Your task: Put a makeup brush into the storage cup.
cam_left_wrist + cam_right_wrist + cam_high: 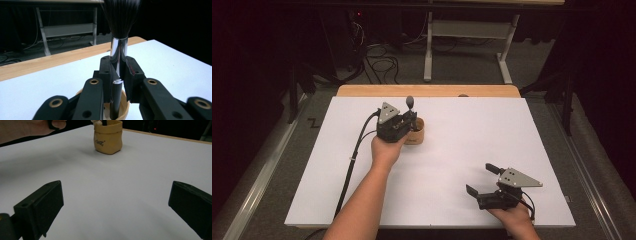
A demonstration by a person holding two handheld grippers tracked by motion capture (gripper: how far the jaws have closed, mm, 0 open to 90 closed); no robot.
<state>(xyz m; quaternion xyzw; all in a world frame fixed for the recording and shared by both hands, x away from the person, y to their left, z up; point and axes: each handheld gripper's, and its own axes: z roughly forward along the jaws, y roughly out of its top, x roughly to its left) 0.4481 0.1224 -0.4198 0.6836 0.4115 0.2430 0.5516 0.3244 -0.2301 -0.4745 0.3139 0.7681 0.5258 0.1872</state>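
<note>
White tabletop (452,165) noted: your left gripper (117,75) clamps the brush (119,47) over the tan cup (108,138) just below; tilting risks tipping it, while your right gripper (115,205) gapes idle.

Overhead camera is looking forward and down; both gripper cameras are riding low, close in, sharing the tan pot (414,132) (124,106) (108,137).

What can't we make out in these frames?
- Brush tip: cut off by the top edge, left gripper view.
- Brush's lower end: hidden inside the cup, all views.
- Cup lettering: too small, right gripper view.
- Left gripper in high view: jaws hidden by its body.
</note>
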